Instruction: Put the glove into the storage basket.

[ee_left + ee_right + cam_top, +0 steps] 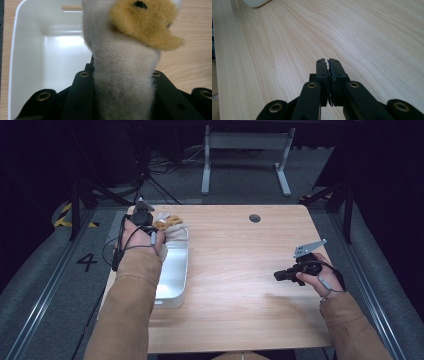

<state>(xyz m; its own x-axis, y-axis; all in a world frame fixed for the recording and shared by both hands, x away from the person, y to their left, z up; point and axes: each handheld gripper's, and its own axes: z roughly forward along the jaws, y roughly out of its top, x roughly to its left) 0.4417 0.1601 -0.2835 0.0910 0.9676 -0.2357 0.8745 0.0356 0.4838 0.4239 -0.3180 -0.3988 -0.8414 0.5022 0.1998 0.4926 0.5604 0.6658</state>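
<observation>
One plush toy, grey with a tan patch, sits clamped in the left gripper above the white bin's far end, at ten o'clock on the wooden table. Right gripper, jaws pressed together and empty, hovers at three o'clock.

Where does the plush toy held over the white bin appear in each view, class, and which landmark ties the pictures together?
High view: plush toy upper left, in the left gripper.
Left gripper view: centre, clamped between the jaws.
Right gripper view: not in it.
Shared landmark: white bin.
</observation>
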